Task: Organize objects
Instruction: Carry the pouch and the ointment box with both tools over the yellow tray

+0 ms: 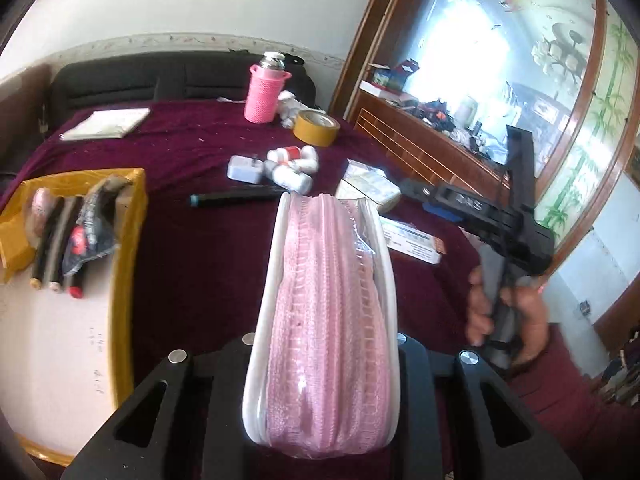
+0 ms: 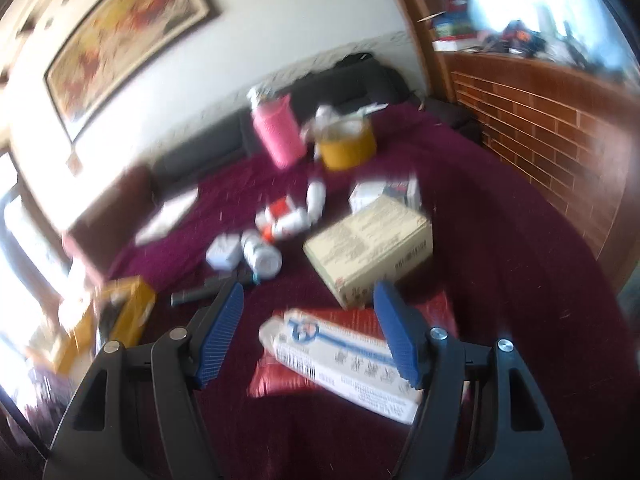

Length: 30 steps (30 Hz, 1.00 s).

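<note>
My left gripper (image 1: 324, 340) is shut on a pink lace ribbon spool (image 1: 328, 280) with white rims and a clear wrap, held off the maroon cloth (image 1: 200, 260); the spool hides its fingertips. To the left is a yellow box (image 1: 128, 248) holding markers (image 1: 48, 248) and a dark wrapped bundle. My right gripper (image 2: 310, 296) is open, with blue pads (image 2: 224, 332) apart above a white-and-red flat packet (image 2: 340, 360) that they do not touch. In the left wrist view that gripper (image 1: 424, 196) shows at the right, held by a hand (image 1: 504, 320).
On the cloth lie a black pen (image 1: 236, 198), a white charger (image 1: 244, 168), several white bottles (image 1: 292, 168), a yellow tape roll (image 1: 316, 128), a pink-sleeved flask (image 1: 264, 94), a notepad (image 1: 106, 124) and a beige carton (image 2: 372, 248). A dark sofa back and a wooden cabinet border the table.
</note>
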Each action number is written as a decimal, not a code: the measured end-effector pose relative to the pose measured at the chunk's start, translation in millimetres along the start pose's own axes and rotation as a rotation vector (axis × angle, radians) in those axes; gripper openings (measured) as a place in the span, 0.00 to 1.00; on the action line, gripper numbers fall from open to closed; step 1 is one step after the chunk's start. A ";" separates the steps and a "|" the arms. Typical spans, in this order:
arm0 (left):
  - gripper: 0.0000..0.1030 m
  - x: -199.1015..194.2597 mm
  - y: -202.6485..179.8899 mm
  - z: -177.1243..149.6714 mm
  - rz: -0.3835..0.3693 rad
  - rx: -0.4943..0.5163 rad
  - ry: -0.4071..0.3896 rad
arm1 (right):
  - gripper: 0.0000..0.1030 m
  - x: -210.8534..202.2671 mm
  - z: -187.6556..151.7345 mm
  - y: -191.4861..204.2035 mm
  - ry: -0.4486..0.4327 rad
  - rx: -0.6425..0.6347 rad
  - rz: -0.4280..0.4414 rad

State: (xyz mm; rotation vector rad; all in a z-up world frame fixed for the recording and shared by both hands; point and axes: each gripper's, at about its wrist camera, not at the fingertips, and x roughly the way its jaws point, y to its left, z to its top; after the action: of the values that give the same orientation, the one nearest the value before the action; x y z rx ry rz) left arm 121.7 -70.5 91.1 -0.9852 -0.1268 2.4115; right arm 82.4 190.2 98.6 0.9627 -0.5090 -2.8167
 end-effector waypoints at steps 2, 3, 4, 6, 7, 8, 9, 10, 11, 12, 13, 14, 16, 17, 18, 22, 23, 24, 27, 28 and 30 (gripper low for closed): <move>0.21 -2.0 1.5 -2.3 0.034 0.023 -0.016 | 0.65 2.3 1.2 2.9 0.061 -0.040 0.002; 0.21 -1.7 3.7 -4.4 0.044 0.025 -0.016 | 0.65 4.4 1.4 3.8 0.092 -0.068 -0.011; 0.21 -1.6 6.4 -6.0 0.047 0.019 -0.015 | 0.65 5.5 1.2 4.5 0.107 -0.088 -0.022; 0.21 -1.0 13.6 -8.6 0.036 0.002 -0.011 | 0.65 12.4 0.7 7.0 0.162 -0.166 -0.046; 0.21 -1.3 16.8 -9.8 0.032 -0.006 -0.012 | 0.65 16.8 0.4 7.1 0.184 -0.196 -0.063; 0.21 -3.3 18.9 -10.8 0.030 -0.013 -0.017 | 0.65 23.4 0.6 5.5 0.206 -0.217 -0.089; 0.21 -4.9 21.8 -11.6 0.027 -0.024 -0.020 | 0.65 31.5 1.0 -0.5 0.235 -0.208 -0.105; 0.21 -5.2 23.6 -11.7 0.024 -0.030 -0.021 | 0.65 37.3 1.6 -5.8 0.257 -0.182 -0.100; 0.21 -6.7 25.9 -12.1 0.023 -0.037 -0.024 | 0.65 43.5 1.3 -11.7 0.286 -0.145 -0.083; 0.21 -8.4 25.9 -12.9 0.024 -0.038 -0.026 | 0.65 50.7 -2.1 -17.0 0.342 -0.096 -0.035; 0.21 -9.8 27.0 -13.2 0.023 -0.041 -0.031 | 0.65 52.2 -5.0 -16.7 0.372 -0.078 0.006; 0.21 -11.9 28.2 -13.6 0.020 -0.044 -0.034 | 0.65 49.8 -8.2 -12.6 0.384 -0.081 0.047; 0.21 -12.6 32.2 -14.5 0.007 -0.058 -0.030 | 0.65 41.7 -14.7 3.1 0.414 -0.127 0.115; 0.21 -10.6 34.0 -14.4 0.001 -0.067 -0.025 | 0.65 39.1 -16.8 8.9 0.416 -0.147 0.113; 0.21 -8.7 35.6 -14.6 -0.004 -0.076 -0.019 | 0.65 37.0 -18.7 14.9 0.409 -0.173 0.084; 0.21 -6.2 38.4 -16.3 -0.013 -0.091 -0.007 | 0.65 40.2 -25.6 27.3 0.387 -0.220 -0.037; 0.21 -6.9 38.9 -16.7 -0.010 -0.091 -0.007 | 0.65 41.0 -27.4 28.3 0.382 -0.220 -0.056; 0.21 -8.8 39.3 -17.6 -0.009 -0.091 -0.009 | 0.65 40.9 -31.1 29.3 0.378 -0.221 -0.085; 0.21 -12.2 43.3 -19.1 -0.014 -0.104 -0.016 | 0.63 36.6 -40.4 30.4 0.342 -0.230 -0.163; 0.21 -12.7 45.0 -19.3 -0.015 -0.109 -0.015 | 0.52 35.5 -41.6 30.8 0.329 -0.228 -0.167; 0.21 -15.1 48.3 -19.9 -0.010 -0.115 -0.016 | 0.24 35.8 -44.6 28.9 0.330 -0.203 -0.157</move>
State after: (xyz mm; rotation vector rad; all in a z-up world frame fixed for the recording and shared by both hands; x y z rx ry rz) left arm 123.0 -121.7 72.7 -1.0136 -0.2790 2.4255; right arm 81.6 143.0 55.3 1.4364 -0.1097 -2.6865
